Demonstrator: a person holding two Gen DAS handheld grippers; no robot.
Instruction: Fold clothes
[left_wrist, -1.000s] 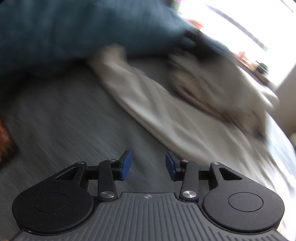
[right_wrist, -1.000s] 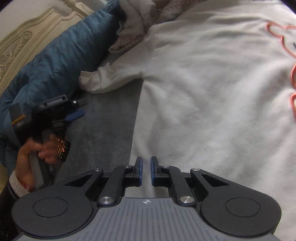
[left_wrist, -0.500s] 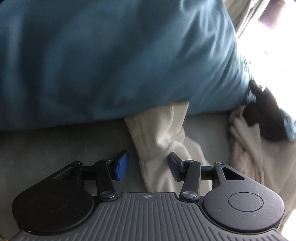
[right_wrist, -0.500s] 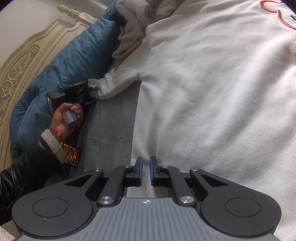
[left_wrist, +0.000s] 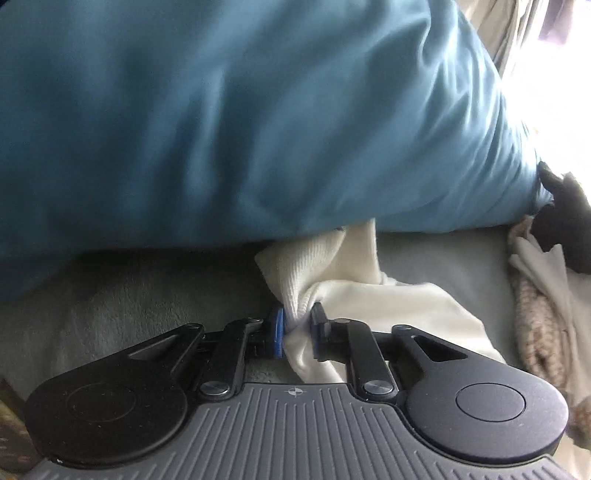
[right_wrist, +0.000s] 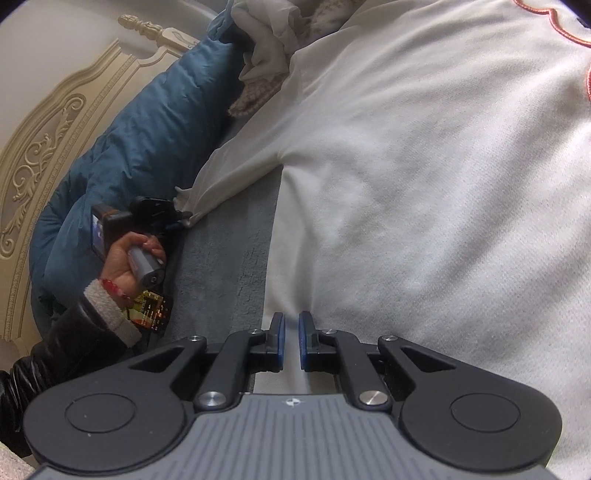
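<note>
Sweatshirt (right_wrist: 424, 192) lies flat on the bed (right_wrist: 221, 266), hem pinched in the nearly shut right tool (right_wrist: 291, 339). Farther left, the left tool (left_wrist: 297, 325) is closing on its sleeve cuff (left_wrist: 295, 273) beside the blue duvet (left_wrist: 240, 110); sleeve runs back toward the body.

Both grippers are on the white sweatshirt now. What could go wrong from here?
1. The left hand-held gripper is closing on only the bunched cuff, so a pull may slip it free.
2. The cuff's far end lies under the blue duvet; lifting may drag the duvet.
3. The right hand-held gripper pinches only a thin edge of the sweatshirt; it could slip out.
</note>
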